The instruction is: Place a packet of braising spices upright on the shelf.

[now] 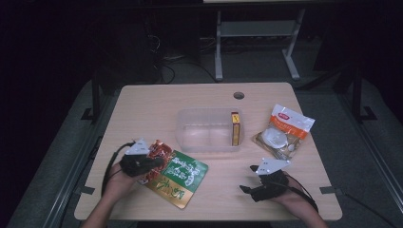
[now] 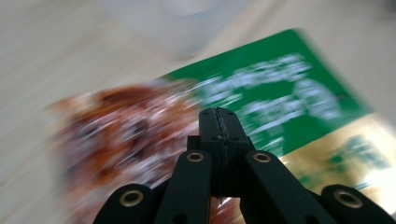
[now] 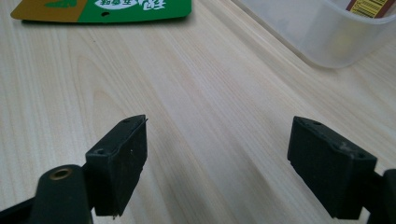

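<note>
packet [image 1: 177,176], green, gold and red, lies flat on the surface [image 1: 142,107], long axis running from the left tongs [image 1: 154,163] toward the near edge, the clear tub [image 1: 209,142] just beyond it. left tongs are pressed together over its red end, apparently pinching nothing; right tongs [image 1: 247,183] gape wide, empty, well apart.

packet [image 1: 177,176] before tub [image 1: 190,137] | box [image 1: 235,128] in tub | pouch [image 1: 283,131] right of tub

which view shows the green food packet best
The high view: the whole green packet lies flat on the table, with the left gripper over its red end. The left gripper view shows it close but blurred; the right gripper view catches just one edge.
</note>
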The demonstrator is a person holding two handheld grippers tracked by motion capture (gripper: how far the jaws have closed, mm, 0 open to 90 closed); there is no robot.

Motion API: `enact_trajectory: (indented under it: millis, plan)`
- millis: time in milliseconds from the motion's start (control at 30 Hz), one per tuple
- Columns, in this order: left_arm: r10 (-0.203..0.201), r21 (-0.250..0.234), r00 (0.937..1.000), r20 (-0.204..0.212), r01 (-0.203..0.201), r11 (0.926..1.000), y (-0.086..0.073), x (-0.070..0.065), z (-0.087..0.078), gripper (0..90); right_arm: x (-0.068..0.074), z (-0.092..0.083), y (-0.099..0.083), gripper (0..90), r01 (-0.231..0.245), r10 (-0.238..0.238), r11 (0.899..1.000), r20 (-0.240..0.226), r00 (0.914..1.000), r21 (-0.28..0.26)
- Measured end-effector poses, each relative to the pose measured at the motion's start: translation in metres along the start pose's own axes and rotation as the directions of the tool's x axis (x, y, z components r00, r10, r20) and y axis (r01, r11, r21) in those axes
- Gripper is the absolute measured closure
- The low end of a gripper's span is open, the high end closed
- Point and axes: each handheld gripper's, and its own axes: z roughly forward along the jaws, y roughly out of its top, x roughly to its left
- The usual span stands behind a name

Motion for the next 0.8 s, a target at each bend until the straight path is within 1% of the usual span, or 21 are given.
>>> enact_trajectory:
  millis: [67, 100, 167, 200, 233, 267, 300, 367, 400, 467, 500, 567, 633, 700, 733, 767, 800]
  plan:
    - [-0.034, 0.011, 0.9978, -0.056, 0.035, 0.9993, -0.009, 0.016, -0.008, 90.0, 0.0, 0.001, 0.0, 19.4, 0.002, -0.002, 1.0, 0.001, 1.0, 0.0]
    - [-0.055, 0.01, 0.9955, -0.077, 0.055, 0.9984, -0.013, 0.024, -0.011, 90.0, 0.0, 0.001, 0.0, 19.4, 0.003, -0.003, 1.0, 0.0, 1.0, 0.0]
    - [-0.078, 0.017, 0.9901, -0.117, 0.081, 0.9966, -0.021, 0.037, -0.015, 90.0, 0.0, 0.001, 0.001, 19.4, 0.0, 0.0, 1.0, -0.003, 1.0, 0.003]
    - [-0.104, 0.007, 0.9869, -0.124, 0.105, 0.9944, -0.024, 0.042, -0.017, 90.0, 0.0, 0.001, 0.001, 19.4, 0.004, -0.004, 1.0, -0.004, 1.0, 0.003]
    - [-0.106, 0.014, 0.9857, -0.131, 0.109, 0.994, -0.026, 0.048, -0.017, 90.0, 0.0, 0.002, 0.001, 19.4, 0.008, -0.008, 1.0, -0.002, 1.0, 0.003]
    - [-0.121, 0.014, 0.9834, -0.134, 0.125, 0.9921, -0.029, 0.051, -0.016, 90.0, 0.0, 0.002, 0.001, 19.4, 0.008, -0.008, 1.0, -0.002, 1.0, 0.002]
    - [-0.128, 0.02, 0.9824, -0.136, 0.131, 0.9911, -0.031, 0.054, -0.016, 90.0, 0.0, 0.002, 0.001, 19.4, 0.008, -0.008, 1.0, -0.001, 1.0, 0.002]
    - [-0.139, 0.031, 0.9804, -0.139, 0.145, 0.9889, -0.033, 0.057, -0.012, 90.0, 0.0, 0.002, 0.001, 19.4, 0.008, -0.008, 1.0, 0.0, 1.0, 0.003]
    - [-0.145, 0.028, 0.9802, -0.135, 0.15, 0.9883, -0.035, 0.058, -0.011, 90.0, 0.0, 0.002, 0.001, 19.4, 0.007, -0.007, 1.0, -0.001, 1.0, 0.003]
    - [-0.148, 0.045, 0.9799, -0.134, 0.155, 0.9869, -0.035, 0.059, -0.009, 90.0, 0.0, 0.002, 0.001, 19.4, 0.004, -0.004, 1.0, -0.001, 1.0, 0.002]
    - [-0.155, 0.036, 0.9793, -0.13, 0.161, 0.9863, -0.036, 0.059, -0.008, 90.0, 0.0, 0.002, 0.001, 19.4, 0.005, -0.005, 1.0, -0.001, 1.0, 0.003]
    - [-0.143, 0.045, 0.9818, -0.125, 0.15, 0.9877, -0.036, 0.06, -0.007, 90.0, 0.0, 0.002, 0.0, 19.4, 0.002, -0.002, 1.0, -0.001, 1.0, 0.005]
    - [-0.138, 0.055, 0.9837, -0.116, 0.145, 0.9879, -0.036, 0.06, -0.005, 90.0, -0.001, 0.002, 0.0, 19.4, 0.002, -0.002, 1.0, -0.002, 1.0, 0.004]
    - [-0.144, 0.063, 0.9837, -0.108, 0.151, 0.9865, -0.036, 0.059, -0.003, 90.0, -0.001, 0.002, 0.0, 19.4, 0.005, -0.005, 1.0, -0.002, 1.0, 0.003]
    - [-0.136, 0.069, 0.9856, -0.101, 0.143, 0.9873, -0.036, 0.059, -0.002, 90.0, 0.0, 0.002, 0.0, 19.4, 0.006, -0.006, 1.0, -0.002, 1.0, 0.003]
    - [-0.143, 0.072, 0.9843, -0.103, 0.151, 0.986, -0.036, 0.057, 0.0, 90.0, 0.0, 0.002, 0.0, 19.4, 0.005, -0.005, 1.0, -0.002, 1.0, 0.004]
    - [-0.14, 0.075, 0.9848, -0.104, 0.148, 0.9862, -0.035, 0.057, 0.0, 90.0, -0.001, 0.002, 0.0, 19.4, 0.005, -0.005, 1.0, -0.001, 1.0, 0.004]
